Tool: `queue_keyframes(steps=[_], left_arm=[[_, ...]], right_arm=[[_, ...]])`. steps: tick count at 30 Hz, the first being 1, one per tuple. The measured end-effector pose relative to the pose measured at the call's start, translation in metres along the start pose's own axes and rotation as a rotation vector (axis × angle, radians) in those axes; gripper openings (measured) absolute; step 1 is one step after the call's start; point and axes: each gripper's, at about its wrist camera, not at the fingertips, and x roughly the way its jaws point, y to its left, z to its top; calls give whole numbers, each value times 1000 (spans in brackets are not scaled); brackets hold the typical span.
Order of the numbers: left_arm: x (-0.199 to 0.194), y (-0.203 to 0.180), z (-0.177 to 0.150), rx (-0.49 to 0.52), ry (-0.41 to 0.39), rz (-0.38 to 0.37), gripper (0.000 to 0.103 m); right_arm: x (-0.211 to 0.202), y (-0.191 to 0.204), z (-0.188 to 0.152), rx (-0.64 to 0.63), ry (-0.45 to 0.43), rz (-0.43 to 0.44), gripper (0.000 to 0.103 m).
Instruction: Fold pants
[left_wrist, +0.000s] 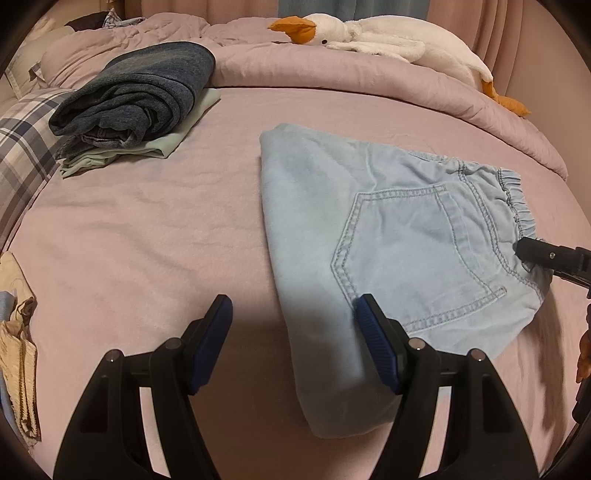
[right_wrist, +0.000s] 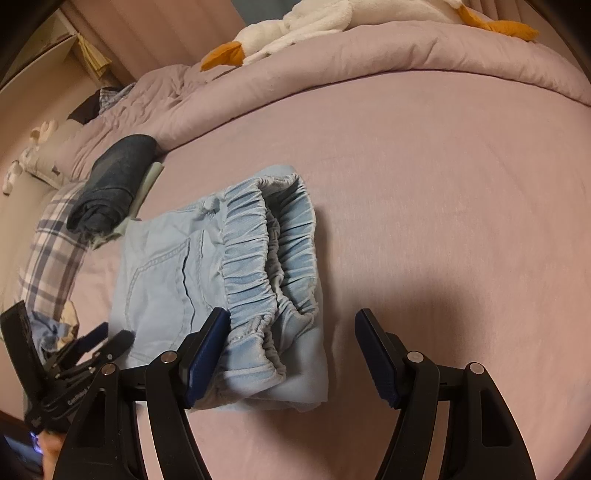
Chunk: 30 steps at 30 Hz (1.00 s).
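Observation:
Light blue pants (left_wrist: 388, 240) lie folded on the pink bed sheet (left_wrist: 147, 240), back pocket up and elastic waistband (right_wrist: 269, 258) toward the right. My left gripper (left_wrist: 293, 314) is open above the pants' left folded edge, one finger over the fabric and the other over the sheet. My right gripper (right_wrist: 291, 325) is also open, with the near corner of the waistband lying between its fingers and nothing pinched. Its black fingertip (left_wrist: 532, 251) shows beside the waistband in the left wrist view. The left gripper (right_wrist: 92, 350) appears at the lower left of the right wrist view.
Folded dark blue jeans (left_wrist: 136, 96) sit on a pale green garment at the back left. A plaid pillow (left_wrist: 22, 147) lies at the left. A bunched pink duvet (left_wrist: 369, 77) with a white plush goose (left_wrist: 388, 37) crosses the back. Beige cloths (left_wrist: 18, 350) lie at the left edge.

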Motion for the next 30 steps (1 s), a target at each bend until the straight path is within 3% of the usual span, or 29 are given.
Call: queue_keyframes(steps=[30], left_arm=[[-6,9,-8,-5,10,10,70]], right_arm=[[-5,1,-3,-5,-3,-11,70]])
